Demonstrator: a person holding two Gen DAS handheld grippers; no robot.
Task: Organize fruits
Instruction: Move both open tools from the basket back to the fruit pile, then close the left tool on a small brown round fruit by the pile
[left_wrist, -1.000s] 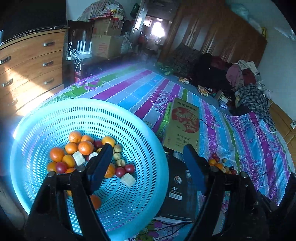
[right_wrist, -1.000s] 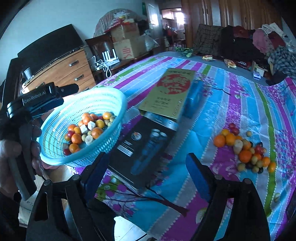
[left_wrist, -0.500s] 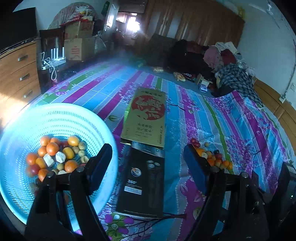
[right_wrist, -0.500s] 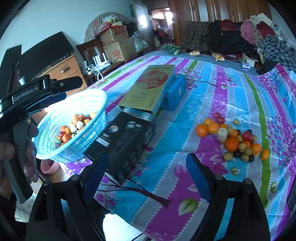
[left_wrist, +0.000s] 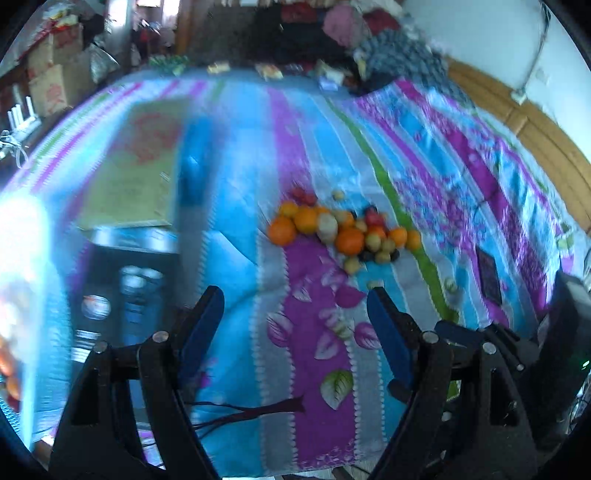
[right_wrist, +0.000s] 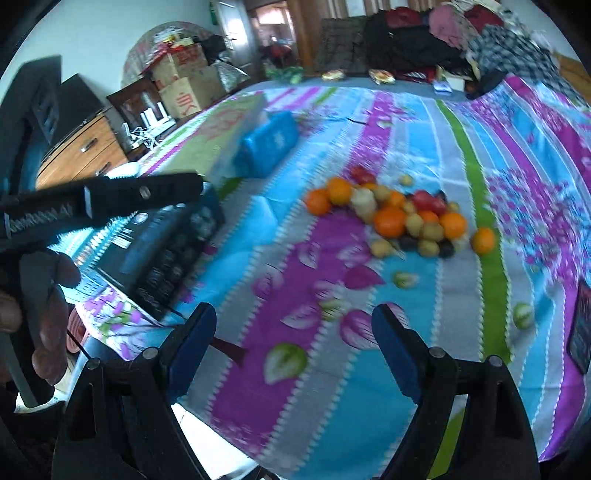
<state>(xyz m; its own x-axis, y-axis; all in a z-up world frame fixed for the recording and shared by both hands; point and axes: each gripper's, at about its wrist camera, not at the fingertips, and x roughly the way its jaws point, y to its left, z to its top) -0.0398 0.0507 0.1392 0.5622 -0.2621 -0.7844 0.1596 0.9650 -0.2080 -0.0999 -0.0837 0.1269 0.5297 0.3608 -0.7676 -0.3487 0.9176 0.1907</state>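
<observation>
A heap of loose fruit (left_wrist: 343, 229), oranges, red and small yellow pieces, lies on the striped bedspread; it also shows in the right wrist view (right_wrist: 399, 214). My left gripper (left_wrist: 295, 306) is open and empty, above the spread short of the heap. My right gripper (right_wrist: 293, 325) is open and empty, also short of the heap. The cyan basket (left_wrist: 18, 280) with fruit is a blurred patch at the far left edge. The left gripper's body (right_wrist: 99, 199) crosses the right wrist view at left.
A black box (right_wrist: 162, 251) lies at the bed's left edge, a flat green and red box (left_wrist: 136, 170) and a blue pack (right_wrist: 266, 147) beyond it. A dark flat thing (left_wrist: 487, 273) lies at right. Clothes are piled at the bed's far end.
Both grippers have swung right, away from the basket toward the fruit heap. The basket has slid to the left edge of the left wrist view. Both stay open.
</observation>
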